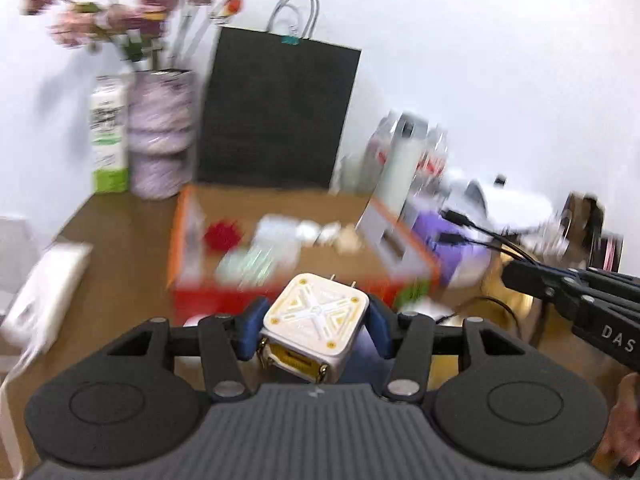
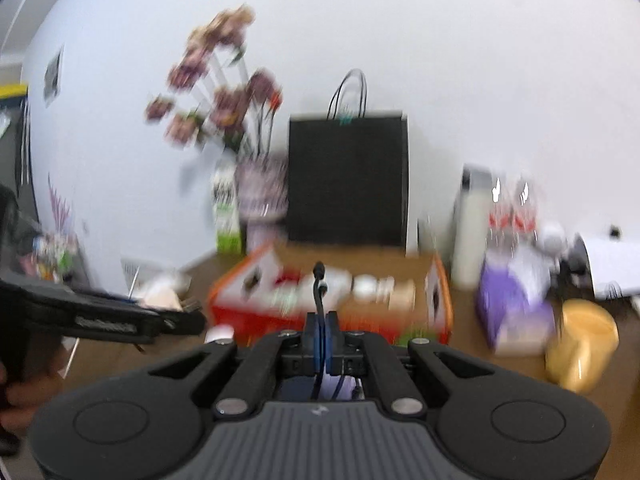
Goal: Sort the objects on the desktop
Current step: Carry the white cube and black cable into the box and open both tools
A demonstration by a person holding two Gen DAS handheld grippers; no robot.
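My left gripper (image 1: 314, 326) is shut on a white and yellow cube-shaped charger plug (image 1: 316, 320), held above the desk just in front of the orange cardboard box (image 1: 188, 280). My right gripper (image 2: 322, 340) is shut on a black cable (image 2: 319, 280) whose plug end sticks up between the blue pads. The right gripper also shows in the left wrist view (image 1: 520, 276) at the right, with cable ends sticking out of it. The orange box (image 2: 224, 300) holds several small items, among them something red and something white.
A black paper bag (image 1: 276, 108) stands behind the box, beside a vase with flowers (image 1: 160, 132) and a green and white carton (image 1: 108, 136). A white bottle (image 2: 472, 232), a purple pack (image 2: 516, 308) and a yellow container (image 2: 580, 344) stand at the right. A white packet (image 1: 40, 288) lies at the left.
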